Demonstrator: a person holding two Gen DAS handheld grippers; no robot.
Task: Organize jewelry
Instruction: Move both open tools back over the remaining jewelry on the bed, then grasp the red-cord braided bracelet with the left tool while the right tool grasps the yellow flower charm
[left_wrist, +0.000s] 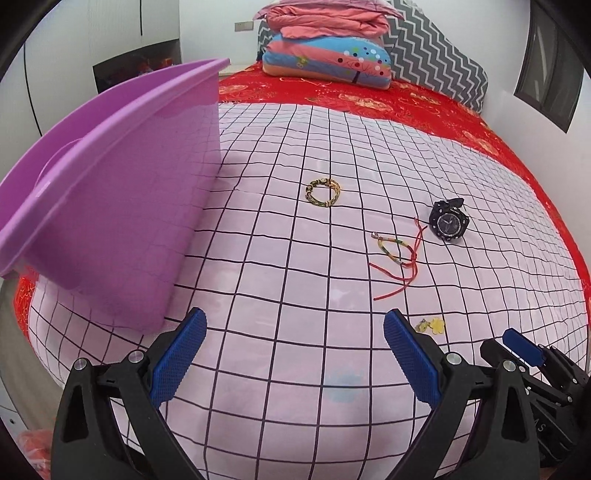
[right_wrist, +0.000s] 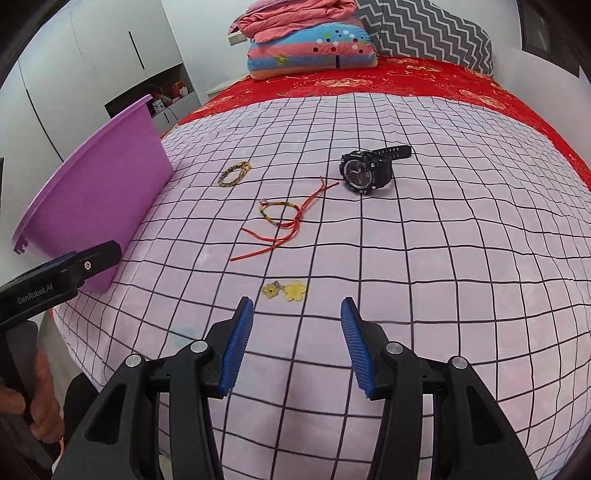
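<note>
A: Jewelry is scattered on the checked sheet (right_wrist: 443, 258): flower charms (right_wrist: 285, 290) lie just ahead of the right gripper (right_wrist: 296, 343), whose jaws are spread, nothing held.

B: The left gripper (left_wrist: 293, 354) is likewise parted and empty. Thin charms could be missed and fabric pinched; the red cord bracelet (right_wrist: 282, 218) may be snagged short of the purple tub (right_wrist: 103, 195).

bed (right_wrist: 406, 258) | checked sheet: purple tub (right_wrist: 92, 192), bangle (right_wrist: 234, 173), watch (right_wrist: 365, 170), cord bracelet (right_wrist: 280, 214), flower charms (right_wrist: 286, 290)

On the checked cloth (right_wrist: 424, 258) lie 1 black watch (right_wrist: 364, 171), 1 gold-green beaded bracelet (right_wrist: 233, 173), 1 woven bracelet with red cords (right_wrist: 282, 218) and 2 small yellow flower charms (right_wrist: 286, 290), close together. Beside them stands 1 purple tub (right_wrist: 99, 195). At the far end are 2 stacked pillows (right_wrist: 306, 37).
</note>
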